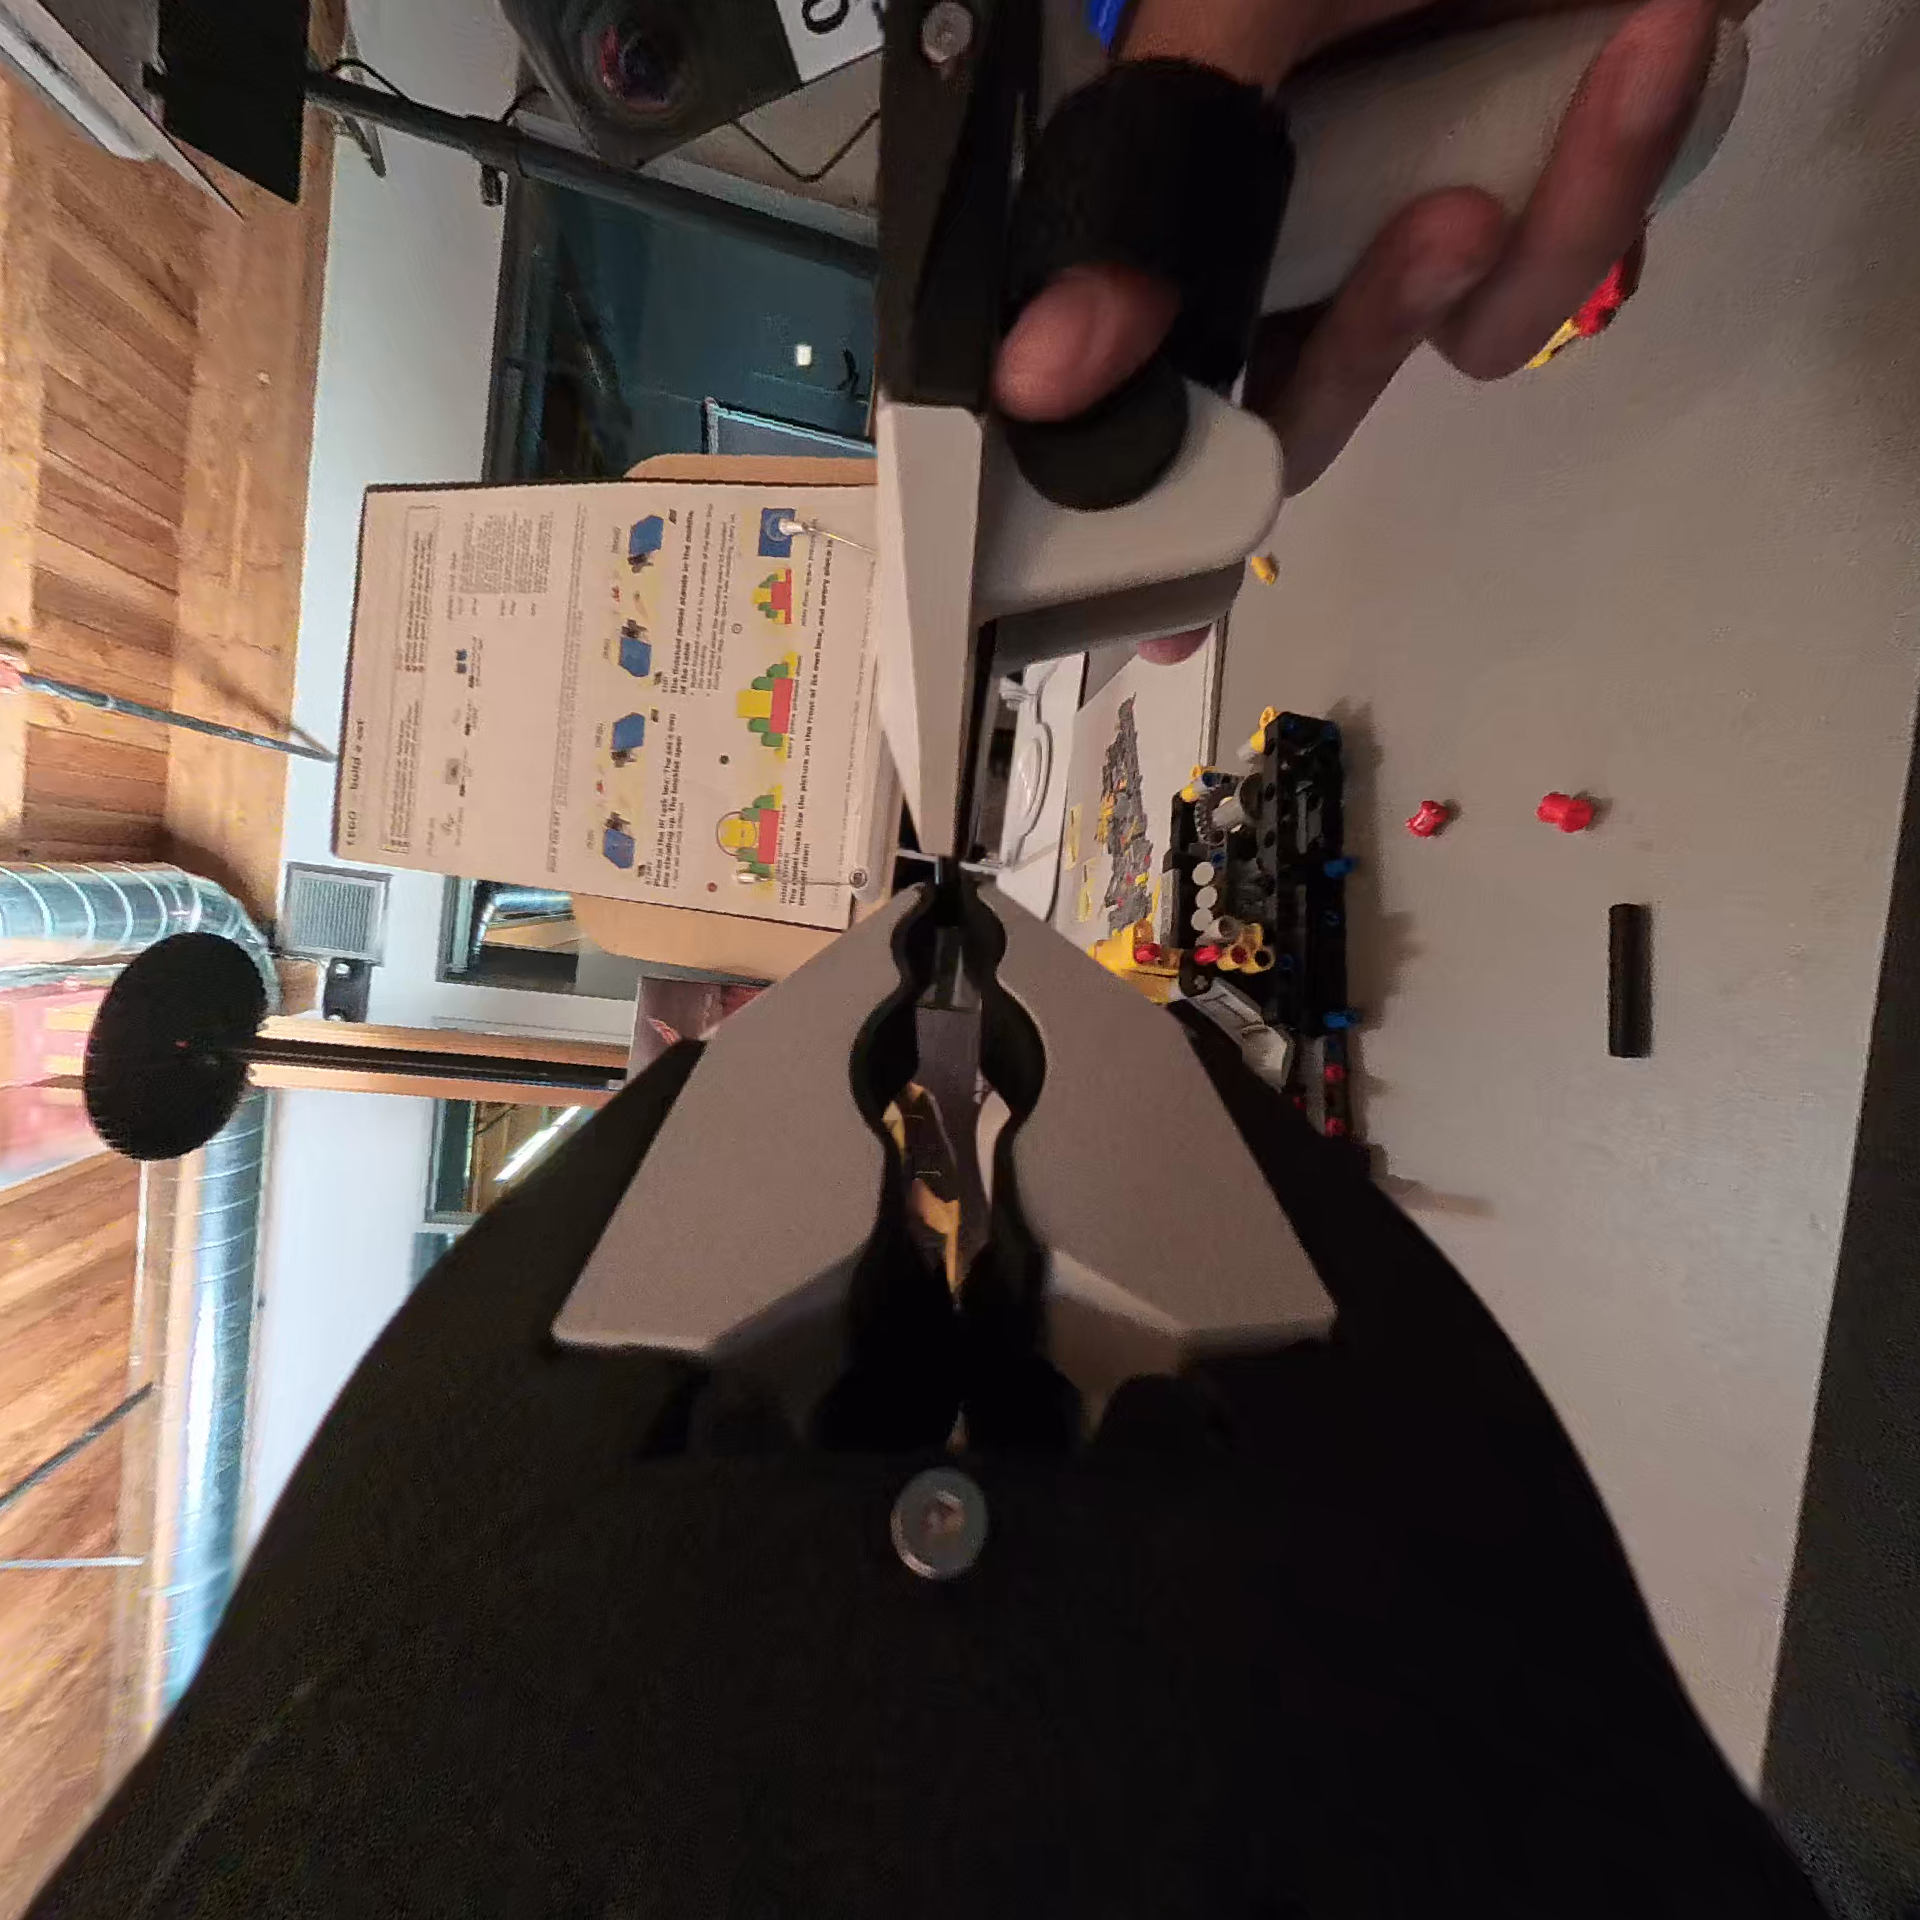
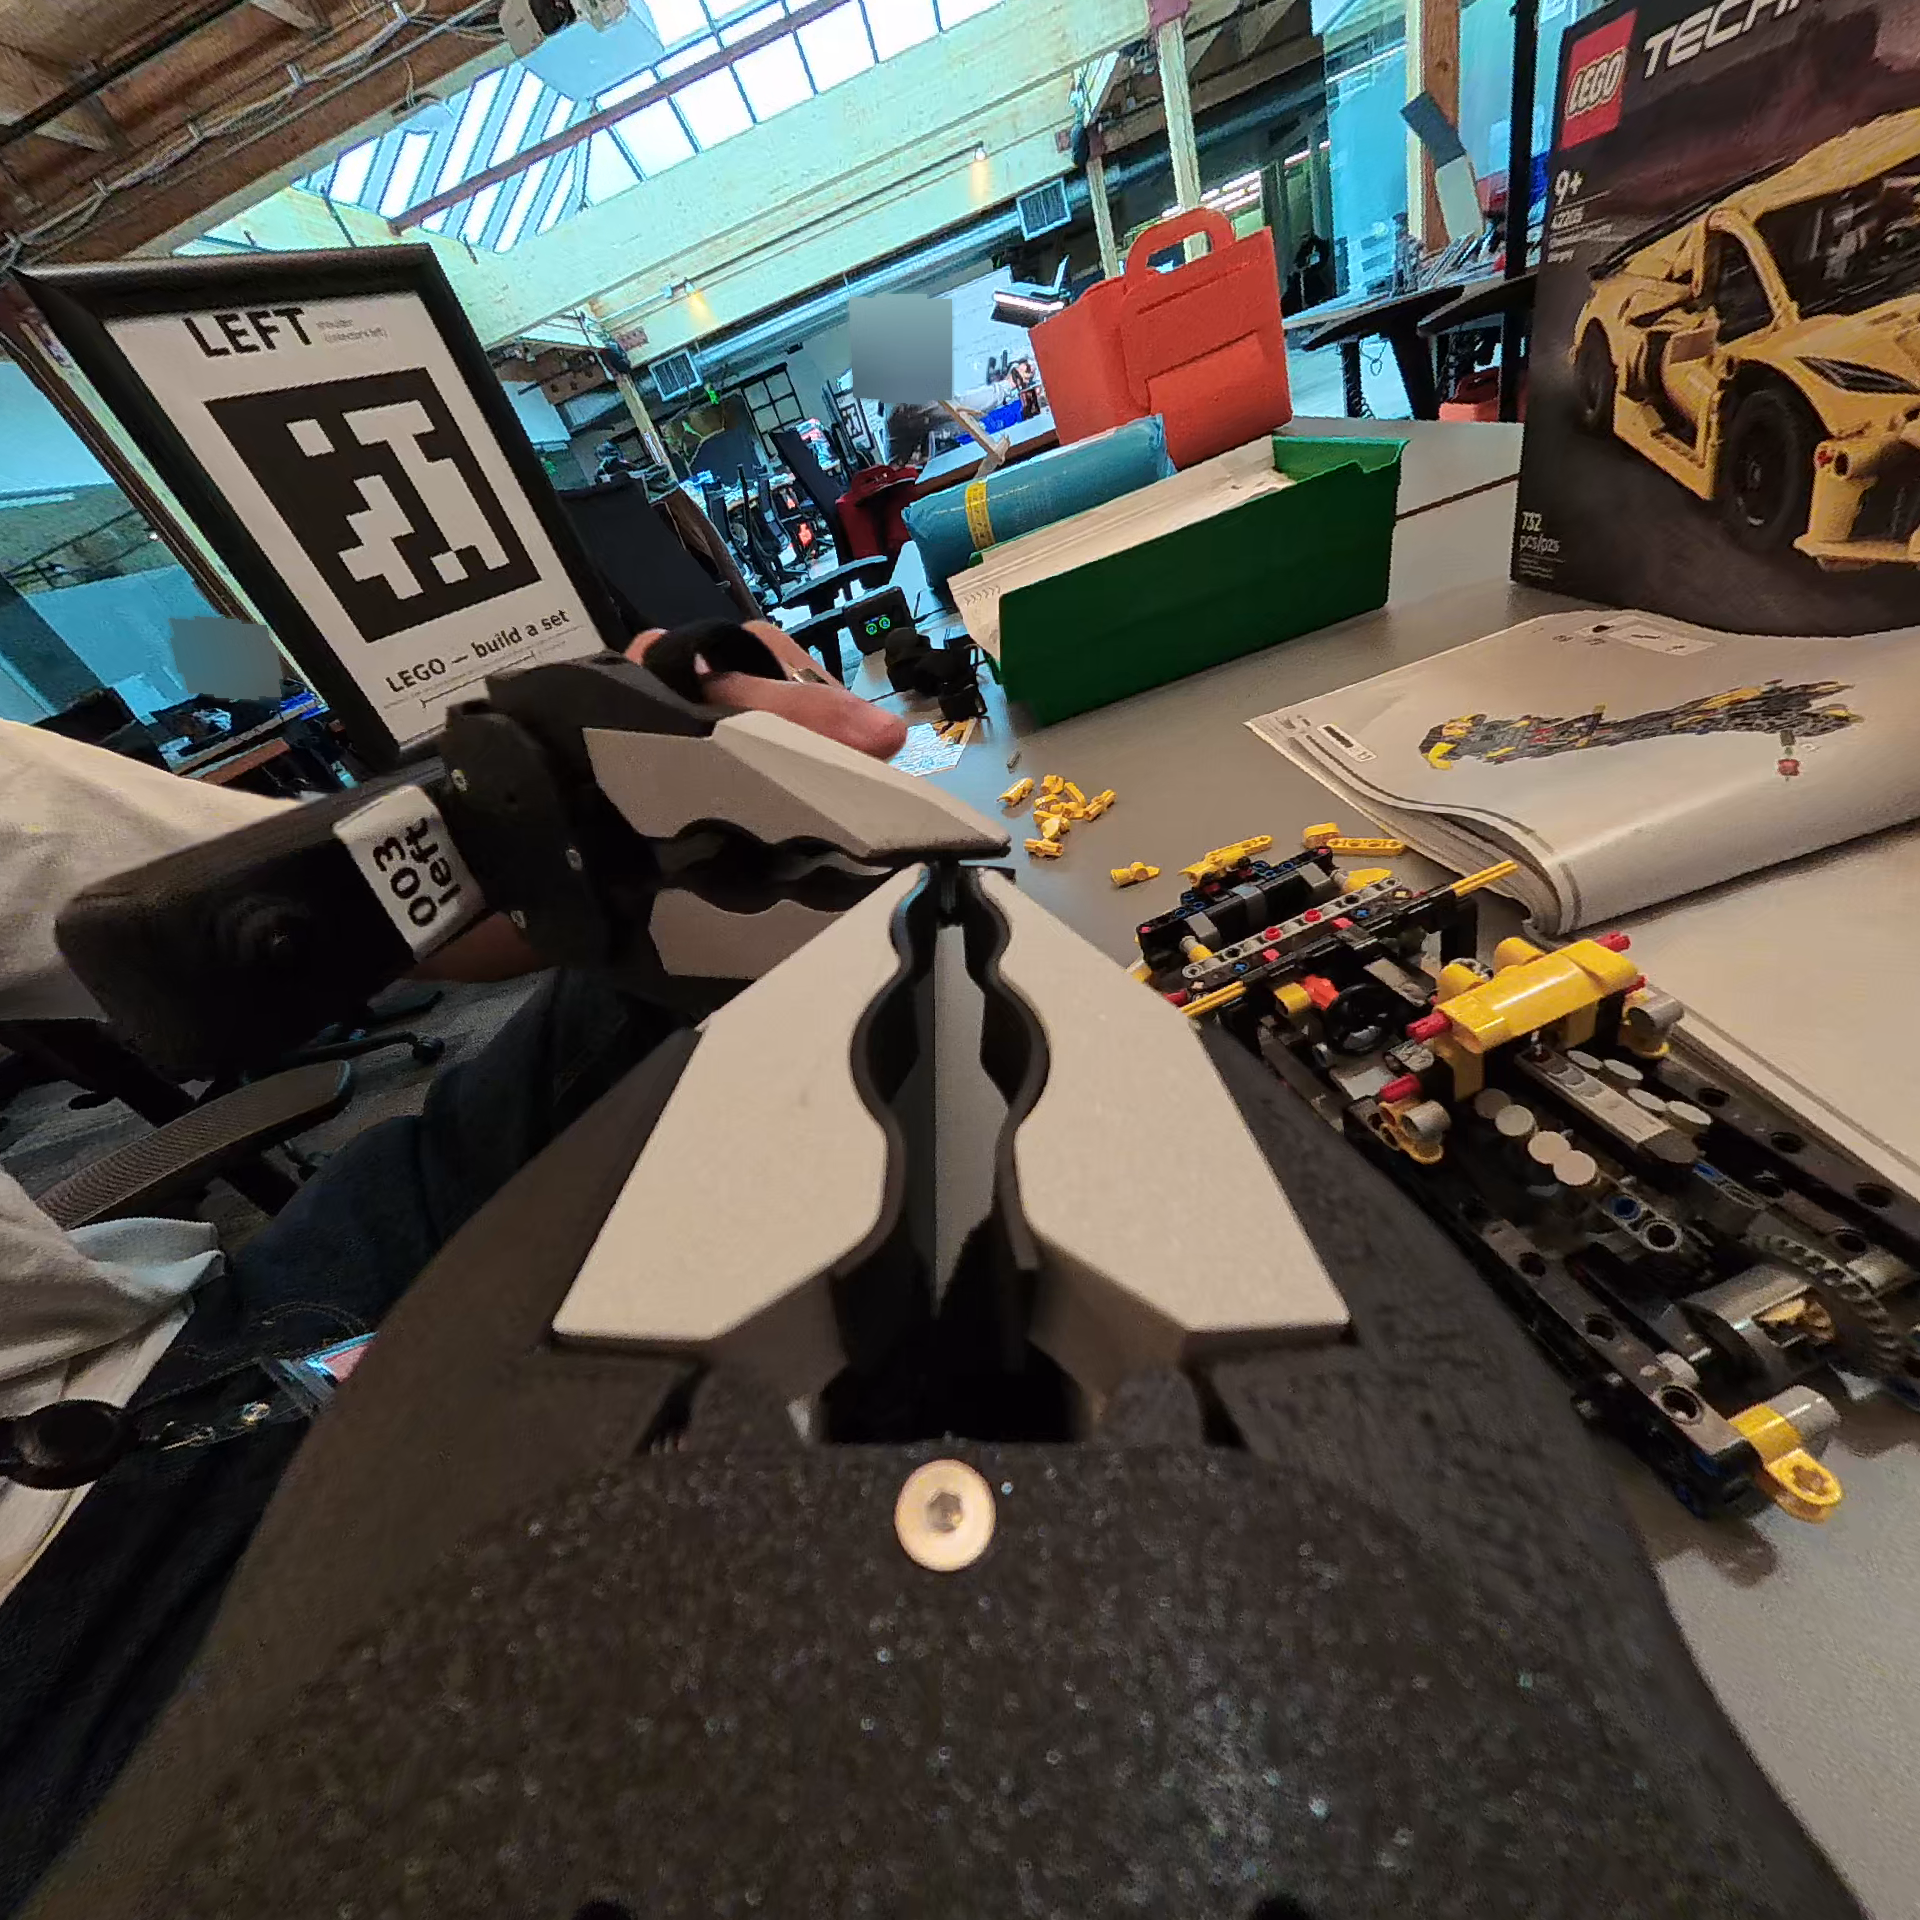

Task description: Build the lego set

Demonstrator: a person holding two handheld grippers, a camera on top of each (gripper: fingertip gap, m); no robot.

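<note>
In the right wrist view, the booklet [image 2: 1621,769] lies behind the chassis [image 2: 1507,1122], loose pins [image 2: 1060,810] at its left, box [image 2: 1735,343] upper right.

green bin [image 2: 1195,592], orange bag [image 2: 1174,343]

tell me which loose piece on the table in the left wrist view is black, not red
The black tube, a long plain cylinder lying alone on the grey table. The two small red pieces beside it are short and knobbly.
</note>
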